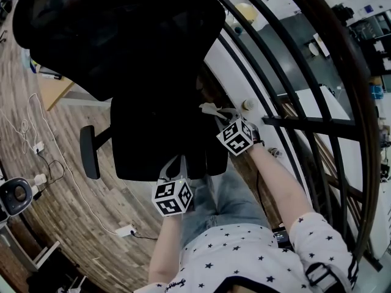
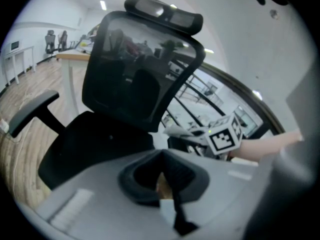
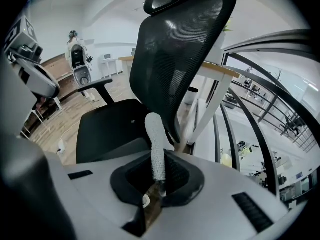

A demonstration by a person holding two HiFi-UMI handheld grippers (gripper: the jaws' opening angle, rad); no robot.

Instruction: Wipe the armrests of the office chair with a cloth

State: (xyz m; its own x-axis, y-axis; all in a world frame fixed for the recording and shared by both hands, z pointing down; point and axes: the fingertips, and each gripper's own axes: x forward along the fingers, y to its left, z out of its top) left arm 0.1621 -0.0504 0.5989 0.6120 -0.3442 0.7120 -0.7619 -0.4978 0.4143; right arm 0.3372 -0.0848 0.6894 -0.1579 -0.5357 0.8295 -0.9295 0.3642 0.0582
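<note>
Black mesh office chair point(image 1: 153, 133) seen from above, beside a dark railing point(image 1: 305, 121), with a gripper at each near corner of the seat.
The one armrest point(image 1: 90, 151) plainly in view juts out on the side away from the railing, well apart from both grippers. The left gripper point(image 1: 176, 163) hovers at the seat's front edge, jaws pressed together on nothing. The right gripper point(image 1: 214, 111) is at the seat's railing side, its jaws clamped on a white textured cloth point(image 3: 156, 144) standing up from them.

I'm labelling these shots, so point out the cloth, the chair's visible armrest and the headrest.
cloth point(image 3: 156, 149): right gripper view, midway up the white textured strip.
armrest point(image 1: 90, 152): head view, middle of the pad's top.
headrest point(image 2: 165, 13): left gripper view, centre of its front.
</note>
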